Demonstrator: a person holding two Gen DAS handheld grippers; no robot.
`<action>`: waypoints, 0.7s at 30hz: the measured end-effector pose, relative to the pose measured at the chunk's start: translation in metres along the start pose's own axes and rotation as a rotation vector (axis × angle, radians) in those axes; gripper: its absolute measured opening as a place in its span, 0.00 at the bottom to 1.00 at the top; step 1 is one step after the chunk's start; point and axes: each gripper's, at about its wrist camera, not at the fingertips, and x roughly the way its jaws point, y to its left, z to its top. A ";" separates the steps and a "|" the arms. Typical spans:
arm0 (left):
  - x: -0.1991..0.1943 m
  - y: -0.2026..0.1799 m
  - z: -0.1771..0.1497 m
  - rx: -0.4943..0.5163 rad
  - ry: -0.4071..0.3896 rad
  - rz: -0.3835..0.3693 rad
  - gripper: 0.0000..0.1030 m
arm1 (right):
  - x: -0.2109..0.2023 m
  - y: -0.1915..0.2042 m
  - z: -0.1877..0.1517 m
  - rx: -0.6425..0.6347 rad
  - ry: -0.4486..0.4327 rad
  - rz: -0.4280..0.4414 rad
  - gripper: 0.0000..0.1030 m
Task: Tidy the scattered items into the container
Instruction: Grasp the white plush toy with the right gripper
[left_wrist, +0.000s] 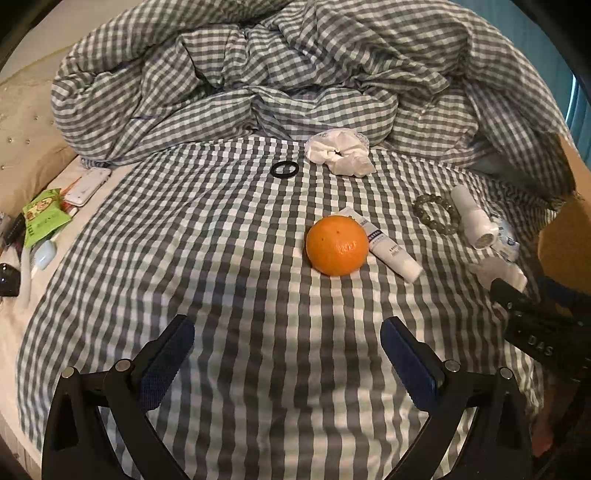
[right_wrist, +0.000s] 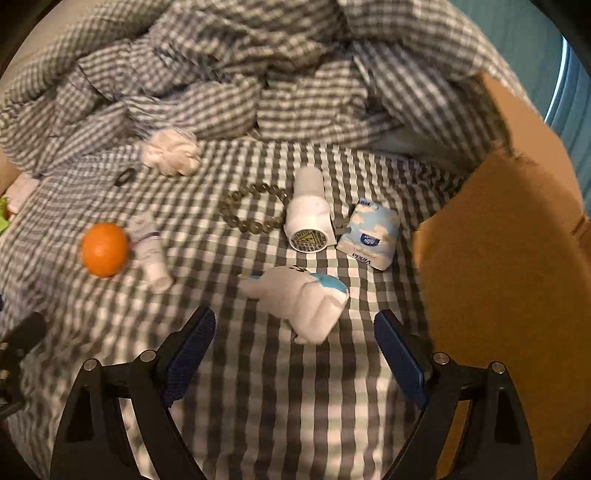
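Right wrist alone shows tissue pack (right_wrist: 370, 233); both hand-held grippers (left_wrist: 287, 345) (right_wrist: 294, 338) wide, empty.

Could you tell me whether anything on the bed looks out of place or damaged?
Nothing looks damaged or spilled. The oddest item is an orange lying on the checked sheet against a white tube, among toiletries; a white bottle lies tipped on its side.
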 end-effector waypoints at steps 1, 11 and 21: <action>0.003 -0.001 0.001 0.001 0.002 0.000 1.00 | 0.008 -0.003 0.002 0.012 0.010 0.001 0.85; 0.036 -0.009 0.010 0.001 0.030 0.016 1.00 | 0.060 -0.011 0.012 0.056 0.070 0.032 0.76; 0.045 -0.009 0.015 -0.001 0.032 0.030 1.00 | 0.014 -0.013 -0.002 0.045 -0.026 0.081 0.65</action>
